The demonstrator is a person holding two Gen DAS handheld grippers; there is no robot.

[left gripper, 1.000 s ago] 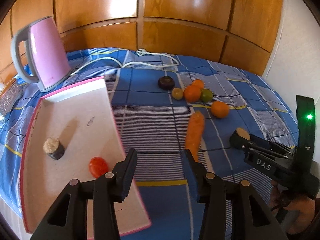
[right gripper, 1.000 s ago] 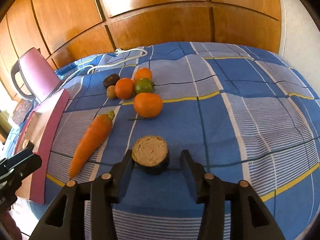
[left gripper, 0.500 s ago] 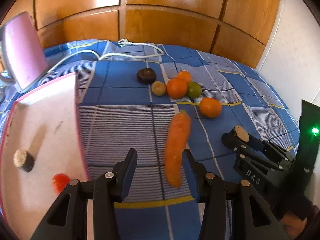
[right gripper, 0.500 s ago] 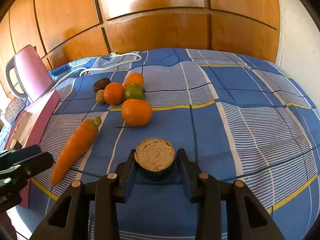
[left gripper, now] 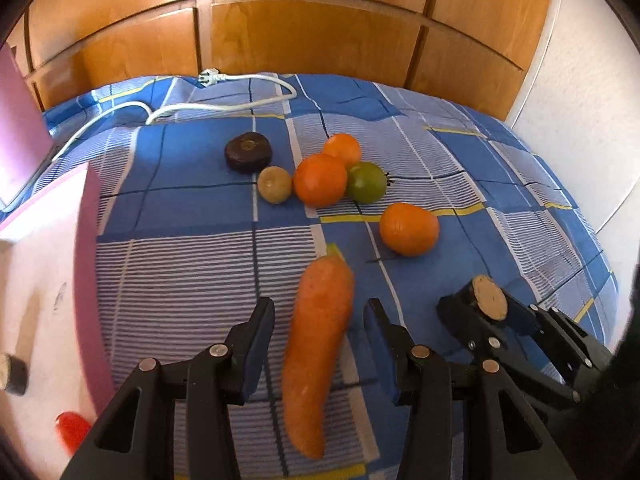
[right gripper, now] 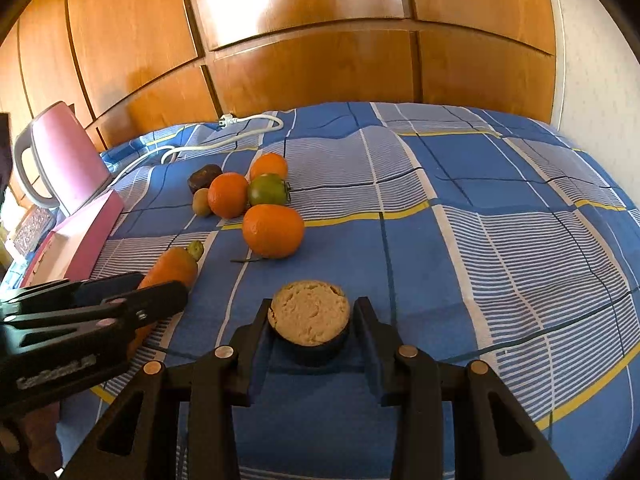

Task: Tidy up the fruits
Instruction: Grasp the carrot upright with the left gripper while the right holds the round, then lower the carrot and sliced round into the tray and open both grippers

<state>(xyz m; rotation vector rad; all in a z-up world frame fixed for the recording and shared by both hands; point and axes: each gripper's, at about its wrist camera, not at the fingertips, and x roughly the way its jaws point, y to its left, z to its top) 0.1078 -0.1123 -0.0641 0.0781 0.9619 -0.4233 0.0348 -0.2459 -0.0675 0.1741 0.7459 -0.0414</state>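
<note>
An orange carrot (left gripper: 316,340) lies on the blue checked cloth between the fingers of my left gripper (left gripper: 319,306). That gripper is open, with a gap on each side of the carrot. My right gripper (right gripper: 314,304) is shut on a dark-skinned cut fruit (right gripper: 308,316) whose beige face points up; the left wrist view shows the same grip (left gripper: 472,308). Beyond lie three oranges (left gripper: 408,228), a green tomato (left gripper: 366,182), a small olive fruit (left gripper: 274,184) and a dark round fruit (left gripper: 248,152). The pink tray (left gripper: 86,260) at the left holds a red tomato (left gripper: 72,432) and a cut dark piece (left gripper: 12,372).
A pink kettle (right gripper: 68,160) stands behind the tray, and its white cable (left gripper: 224,108) runs along the back of the cloth. Wooden panels rise behind the surface and a white wall stands at the right. A hand (right gripper: 36,436) holds the left gripper.
My left gripper moved right, from over the tray's edge to astride the carrot. My right gripper's fingers closed onto the cut fruit.
</note>
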